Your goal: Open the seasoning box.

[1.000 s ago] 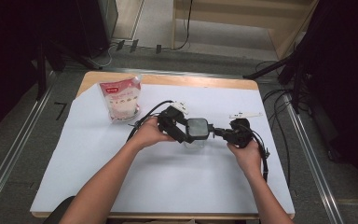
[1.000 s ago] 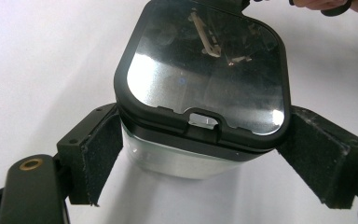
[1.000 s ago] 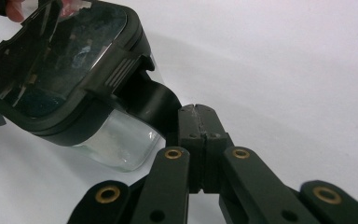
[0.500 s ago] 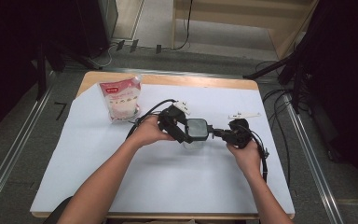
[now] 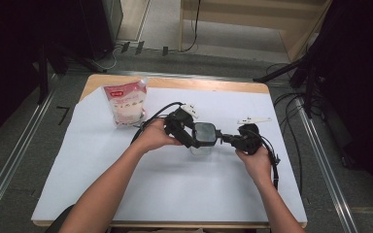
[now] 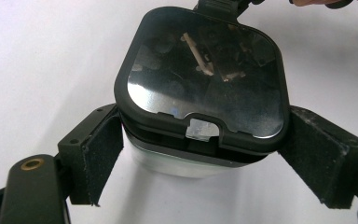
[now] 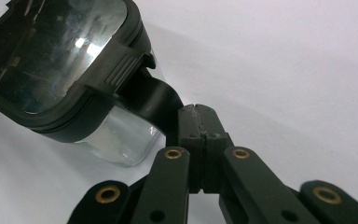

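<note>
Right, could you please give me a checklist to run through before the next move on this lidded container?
1. Left tongs clamp the container from both sides: ok.
2. Right tongs are shut on the latch tab of the lid: ok.
3. Lid sits flat on the container: ok.
4. Clear tab on the lid's other edge is released: cannot tell.
5. Bag stands apart from the work, at the table's far left: ok.
6. Container is empty: cannot tell, the lid's window reflects.
</note>
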Demonstrator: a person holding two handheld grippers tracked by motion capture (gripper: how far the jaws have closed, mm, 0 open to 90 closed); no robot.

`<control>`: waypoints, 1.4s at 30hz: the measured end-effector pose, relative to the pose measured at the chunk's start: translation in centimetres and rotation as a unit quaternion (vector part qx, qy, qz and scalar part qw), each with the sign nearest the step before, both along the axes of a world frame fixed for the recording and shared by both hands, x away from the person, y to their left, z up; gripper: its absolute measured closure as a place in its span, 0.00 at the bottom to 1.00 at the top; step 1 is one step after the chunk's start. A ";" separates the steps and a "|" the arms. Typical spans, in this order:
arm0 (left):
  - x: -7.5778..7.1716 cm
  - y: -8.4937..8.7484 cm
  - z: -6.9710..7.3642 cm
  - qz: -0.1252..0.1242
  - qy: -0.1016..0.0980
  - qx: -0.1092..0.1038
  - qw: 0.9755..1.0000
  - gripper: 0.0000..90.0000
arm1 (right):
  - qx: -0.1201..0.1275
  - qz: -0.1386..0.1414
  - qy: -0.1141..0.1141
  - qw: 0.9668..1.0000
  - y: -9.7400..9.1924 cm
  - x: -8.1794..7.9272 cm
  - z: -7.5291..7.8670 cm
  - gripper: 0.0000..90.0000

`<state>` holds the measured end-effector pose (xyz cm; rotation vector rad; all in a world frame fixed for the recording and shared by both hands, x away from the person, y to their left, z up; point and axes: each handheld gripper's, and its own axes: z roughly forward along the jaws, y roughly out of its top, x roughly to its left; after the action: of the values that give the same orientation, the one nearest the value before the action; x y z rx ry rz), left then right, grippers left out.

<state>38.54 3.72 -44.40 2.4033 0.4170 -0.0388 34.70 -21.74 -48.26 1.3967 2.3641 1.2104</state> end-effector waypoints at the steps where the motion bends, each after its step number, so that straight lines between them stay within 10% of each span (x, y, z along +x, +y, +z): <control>1: -0.1 0.0 0.1 0.001 -0.003 0.002 1.000 0.19 | 0.000 0.001 0.000 1.000 0.0 0.0 0.0 1.00; 20: -0.4 0.1 1.6 0.007 -0.020 -0.017 1.000 0.19 | -0.001 0.006 0.001 1.000 0.2 -0.1 0.0 1.00; 22: -0.3 0.1 2.1 -0.006 -0.001 -0.039 0.999 0.34 | -0.001 0.008 0.001 1.000 0.2 -0.1 0.0 1.00; 42: -1.1 -2.0 4.4 -0.033 -0.007 -0.030 0.999 0.58 | -0.002 0.013 -0.001 1.000 0.3 -0.2 -0.1 1.00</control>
<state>37.49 1.69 -39.99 2.3565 0.3256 -0.0618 34.51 -21.46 -48.37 1.3674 2.3892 1.2124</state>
